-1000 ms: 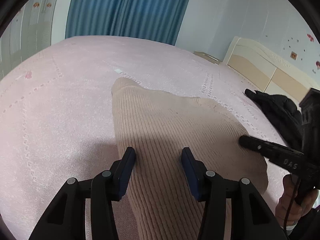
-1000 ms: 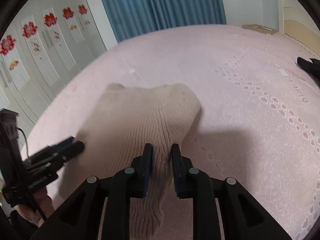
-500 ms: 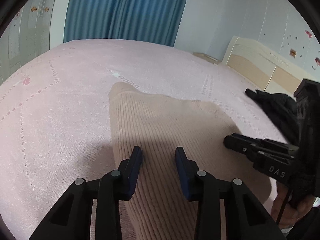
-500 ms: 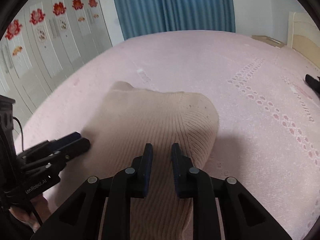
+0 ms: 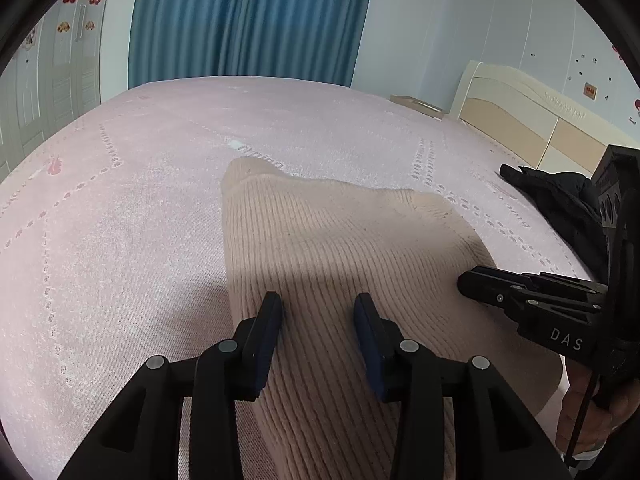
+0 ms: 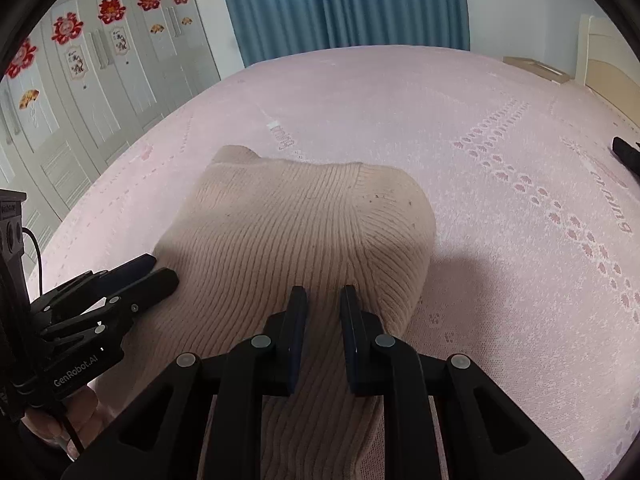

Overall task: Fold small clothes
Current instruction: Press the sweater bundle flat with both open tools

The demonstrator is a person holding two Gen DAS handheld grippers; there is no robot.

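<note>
A beige ribbed knit sweater [image 5: 340, 232] [image 6: 288, 216] lies on the pink bedspread [image 5: 140, 200], its near part raised towards both grippers. My left gripper [image 5: 318, 300] [image 6: 164, 268] sits over the sweater's left edge. Its jaws are opening, with the knit lying between them and no pinch showing. My right gripper [image 6: 323, 292] [image 5: 466, 282] is shut on a ridge of the knit near the sweater's right side, where the cloth puckers up to the pads. The sweater's near hem is hidden under both grippers.
A black garment [image 5: 560, 200] [image 6: 626, 152] lies on the bed at the right, near the cream headboard [image 5: 520, 108]. Blue curtains [image 5: 248, 20] hang behind the bed and white wardrobe doors [image 6: 100, 80] stand at the left. A hand [image 5: 580, 408] holds each gripper's handle.
The left jaws have narrowed over the knit, then widened slightly. The right gripper has closed tighter on its fold and moved in towards the left one. The sweater's far right corner now spreads wider.
</note>
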